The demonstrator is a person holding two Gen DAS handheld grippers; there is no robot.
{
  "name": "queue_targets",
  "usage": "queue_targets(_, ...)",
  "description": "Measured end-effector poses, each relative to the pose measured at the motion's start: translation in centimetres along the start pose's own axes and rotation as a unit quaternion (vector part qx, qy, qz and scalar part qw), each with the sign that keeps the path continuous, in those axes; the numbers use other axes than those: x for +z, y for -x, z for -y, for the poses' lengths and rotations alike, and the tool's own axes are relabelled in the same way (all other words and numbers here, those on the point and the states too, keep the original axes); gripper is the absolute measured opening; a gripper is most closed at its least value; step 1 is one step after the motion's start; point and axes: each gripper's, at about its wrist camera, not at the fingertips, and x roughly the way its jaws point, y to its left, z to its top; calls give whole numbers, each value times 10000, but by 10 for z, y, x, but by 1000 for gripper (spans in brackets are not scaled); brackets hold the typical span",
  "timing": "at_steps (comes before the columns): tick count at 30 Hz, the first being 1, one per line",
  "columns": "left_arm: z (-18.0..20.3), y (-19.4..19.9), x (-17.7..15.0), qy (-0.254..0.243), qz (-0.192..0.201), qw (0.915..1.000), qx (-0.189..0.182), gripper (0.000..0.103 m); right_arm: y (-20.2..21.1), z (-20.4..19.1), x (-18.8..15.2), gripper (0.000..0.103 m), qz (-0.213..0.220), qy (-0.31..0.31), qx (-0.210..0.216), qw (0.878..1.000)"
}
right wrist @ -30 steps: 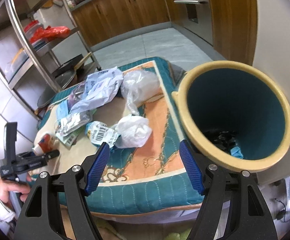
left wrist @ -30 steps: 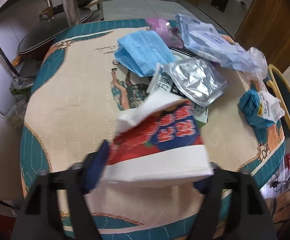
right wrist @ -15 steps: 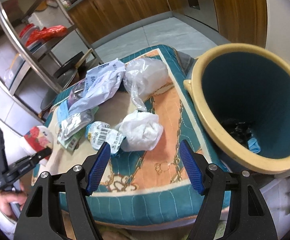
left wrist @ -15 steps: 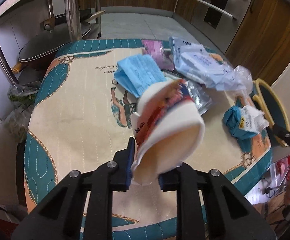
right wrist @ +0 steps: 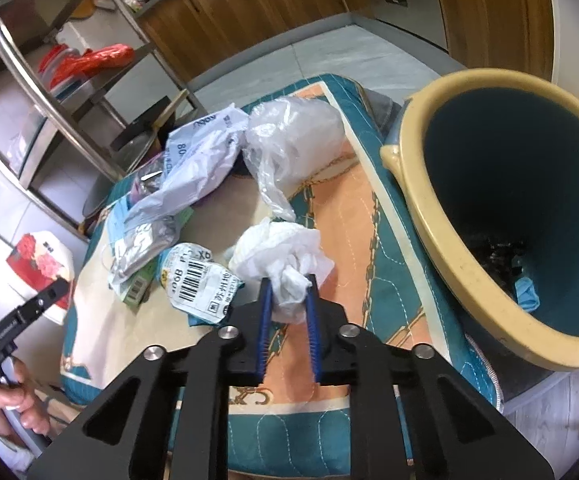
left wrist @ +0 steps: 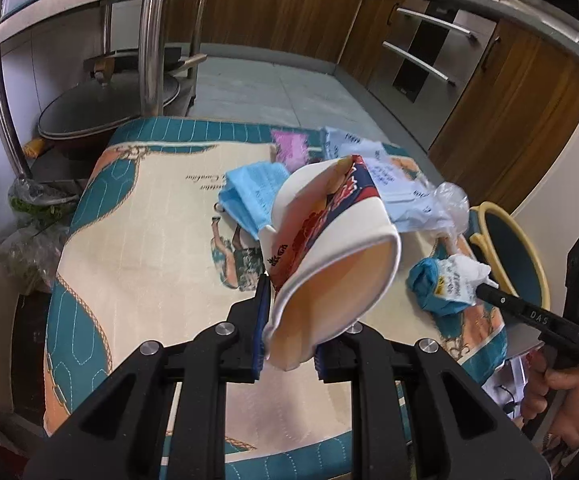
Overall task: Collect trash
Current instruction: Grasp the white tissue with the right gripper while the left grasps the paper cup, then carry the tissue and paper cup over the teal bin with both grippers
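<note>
Wooden kitchen cabinets ring the quilt-covered worktop (left wrist: 137, 240) — the left claw (left wrist: 289, 320) is clamped on a crushed paper cup (left wrist: 329, 248) lifted above it, the right claw (right wrist: 287, 300) pinched tight on a white tissue wad (right wrist: 281, 252) beside the yellow-rimmed bin (right wrist: 441, 216).

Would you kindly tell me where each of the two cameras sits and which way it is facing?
Left wrist: on the left hand-held gripper, looking down across the table toward the cabinets; it is shut on the paper cup; the right hand shows.
Right wrist: on the right hand-held gripper, looking down at the table edge beside the bin; it is shut on the white crumpled bag; the left hand shows.
Shared: cup, bin, barcode wrapper.
</note>
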Motion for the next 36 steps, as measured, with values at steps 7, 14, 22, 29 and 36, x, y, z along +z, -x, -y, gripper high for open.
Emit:
queue_targets(7,8,11,2,-88,251,9994,-205,18,23,0,5,14,341,72,-49,9994)
queue_targets(14,21,13,2,-288,333,9981,-430,18,49,2,10,14,676,70,-78,9977)
queue_targets(22,30,14,1,-449,337,9968,-570,18,73,0,12,14,881,133,-62,9960)
queue_targets(29,48,13,-1,-628,282,9950,-720,18,102,3,10,14,1112,167,-73,9936)
queue_targets(36,75,9,-3,-862,191,9918,-922,18,125,19,7,14,1281,35,-157,9916)
